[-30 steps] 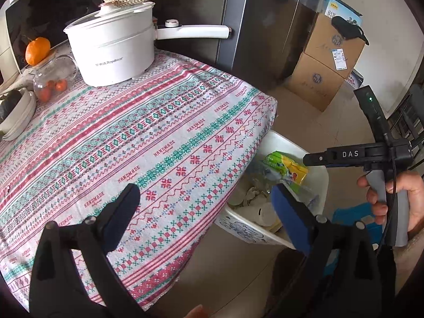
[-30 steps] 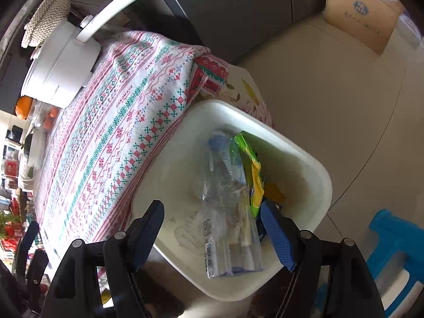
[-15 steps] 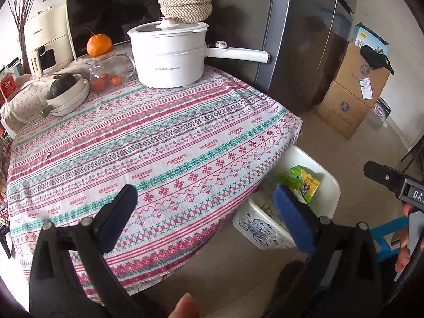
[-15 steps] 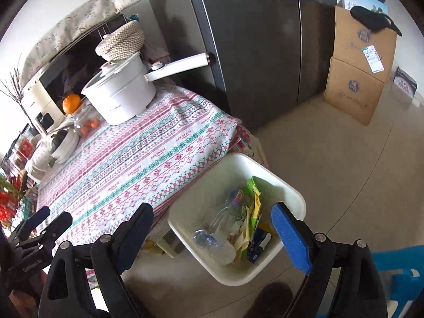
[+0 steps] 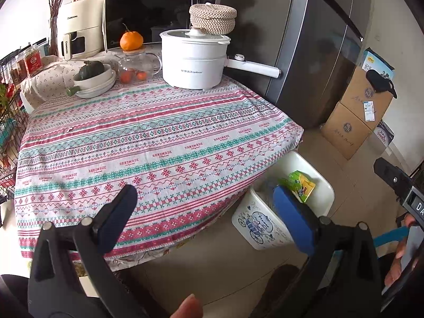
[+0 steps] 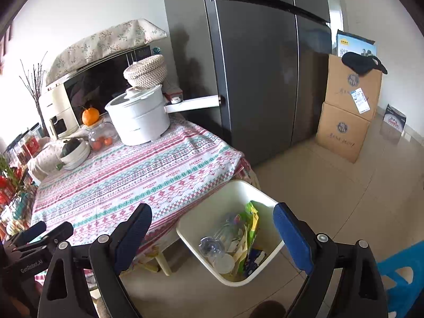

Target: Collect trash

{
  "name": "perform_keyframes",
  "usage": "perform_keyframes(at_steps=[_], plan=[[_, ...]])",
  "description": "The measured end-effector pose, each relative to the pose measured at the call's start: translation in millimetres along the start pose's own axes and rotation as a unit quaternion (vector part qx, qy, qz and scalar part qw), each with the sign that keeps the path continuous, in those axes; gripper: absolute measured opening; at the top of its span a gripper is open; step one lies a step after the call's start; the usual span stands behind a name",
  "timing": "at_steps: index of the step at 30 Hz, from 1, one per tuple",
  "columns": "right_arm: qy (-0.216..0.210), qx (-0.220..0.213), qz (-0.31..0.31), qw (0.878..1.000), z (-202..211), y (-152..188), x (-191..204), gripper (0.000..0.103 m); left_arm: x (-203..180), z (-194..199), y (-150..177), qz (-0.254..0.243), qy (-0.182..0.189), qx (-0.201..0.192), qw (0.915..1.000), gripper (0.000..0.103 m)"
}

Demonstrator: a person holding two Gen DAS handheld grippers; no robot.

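A white trash bin (image 6: pixel 201 217) stands on the floor at the table's right corner; it also shows in the left wrist view (image 5: pixel 324 185). It holds a clear plastic bottle (image 6: pixel 214 241), green and yellow wrappers (image 6: pixel 250 217) and other scraps. My right gripper (image 6: pixel 212 228) is open and empty, held above and in front of the bin. My left gripper (image 5: pixel 205 212) is open and empty, above the table's front edge. The patterned tablecloth (image 5: pixel 148 143) has no trash that I can see.
A white electric pot (image 5: pixel 194 58) with a long handle, a glass jar (image 5: pixel 135 66), a bowl (image 5: pixel 92 78) and an orange (image 5: pixel 131 41) stand at the table's back. A dark fridge (image 6: pixel 259 66) and cardboard boxes (image 6: pixel 347 111) are to the right. A blue stool (image 6: pixel 402 278) is at lower right.
Both grippers have pulled up and back from the bin, so the whole table and room come into view. Both stayed open and empty.
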State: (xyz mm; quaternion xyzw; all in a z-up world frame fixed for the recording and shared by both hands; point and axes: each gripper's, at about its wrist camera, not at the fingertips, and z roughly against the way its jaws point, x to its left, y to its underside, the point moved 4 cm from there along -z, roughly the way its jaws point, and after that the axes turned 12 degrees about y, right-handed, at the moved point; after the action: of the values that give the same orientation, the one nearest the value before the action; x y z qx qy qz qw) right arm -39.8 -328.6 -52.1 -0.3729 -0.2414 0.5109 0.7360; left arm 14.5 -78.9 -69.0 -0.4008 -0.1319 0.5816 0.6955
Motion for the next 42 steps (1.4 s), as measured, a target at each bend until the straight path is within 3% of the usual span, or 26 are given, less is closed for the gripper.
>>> perform_keyframes(at_steps=[17, 23, 24, 42], plan=[[0.006, -0.034, -0.009, 0.999, 14.6, 9.3, 1.8, 0.095, 0.2, 12.6, 1.7, 0.004, -0.015, -0.018, 0.9997, 0.102], [0.023, -0.057, 0.031, 0.998, 23.3, 13.4, 18.1, 0.096, -1.9, 19.4, 2.8, 0.0, -0.014, -0.023, 0.9996, 0.102], [0.023, -0.057, 0.035, 0.997, 23.7, 13.4, 19.8, 0.103, -1.9, 20.2, 2.6, 0.0, -0.015, -0.025, 0.9996, 0.103], [0.034, -0.05, 0.022, 0.998, 21.0, 10.7, 15.3, 0.103, 3.5, 21.1, 3.3, 0.006, -0.036, -0.023, 0.9991, 0.102]])
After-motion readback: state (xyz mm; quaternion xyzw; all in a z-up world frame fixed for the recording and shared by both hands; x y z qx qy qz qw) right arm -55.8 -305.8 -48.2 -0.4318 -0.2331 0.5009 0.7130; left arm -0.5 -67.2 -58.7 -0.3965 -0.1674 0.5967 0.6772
